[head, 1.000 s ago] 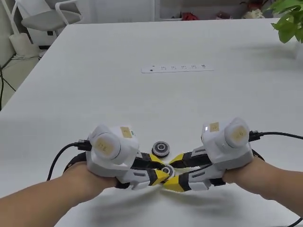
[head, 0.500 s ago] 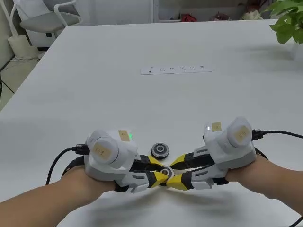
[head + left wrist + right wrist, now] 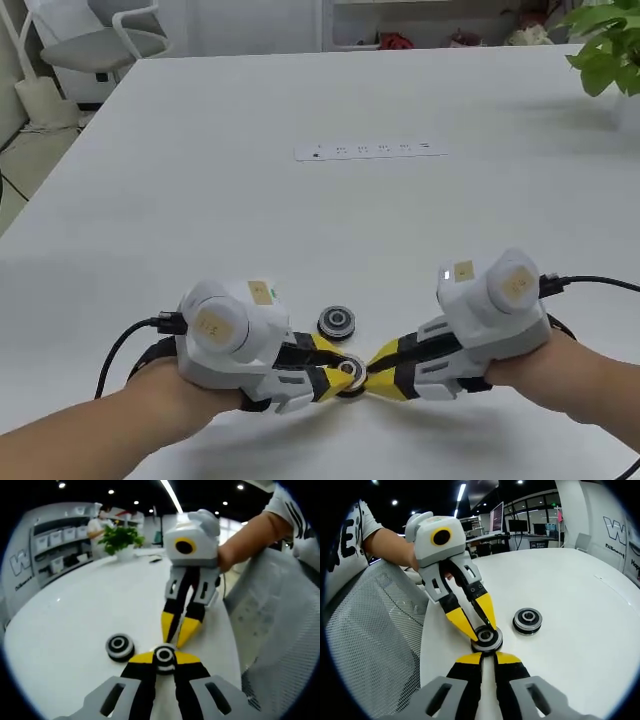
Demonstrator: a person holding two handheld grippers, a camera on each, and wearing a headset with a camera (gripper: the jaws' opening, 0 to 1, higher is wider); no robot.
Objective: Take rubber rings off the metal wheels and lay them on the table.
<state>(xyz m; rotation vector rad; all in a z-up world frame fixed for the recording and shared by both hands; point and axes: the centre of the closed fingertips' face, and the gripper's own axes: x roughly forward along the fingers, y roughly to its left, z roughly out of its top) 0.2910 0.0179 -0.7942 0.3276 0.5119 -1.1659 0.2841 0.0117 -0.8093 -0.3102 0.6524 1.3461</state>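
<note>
A metal wheel with a black rubber ring [image 3: 349, 371] is held just above the white table [image 3: 330, 230], near its front edge. My left gripper [image 3: 335, 376] is shut on this wheel [image 3: 164, 654], with one yellow tip on each side. From the opposite side, my right gripper [image 3: 368, 373] has its jaws closed together on the black rim of the wheel [image 3: 487, 638]. The right gripper [image 3: 175, 639] points down at the wheel in the left gripper view. A second ringed wheel [image 3: 337, 322] lies flat on the table just beyond the grippers.
A white power strip [image 3: 368, 151] lies flush in the middle of the table. A potted plant [image 3: 605, 45] stands at the far right corner, and a chair [image 3: 95, 40] beyond the far left. Black cables [image 3: 125, 340] trail from both grippers.
The right gripper's jaws, apart a second ago, have closed onto the wheel's rim. Both grippers and the wheel stay near the front edge; the camera shifted slightly.
</note>
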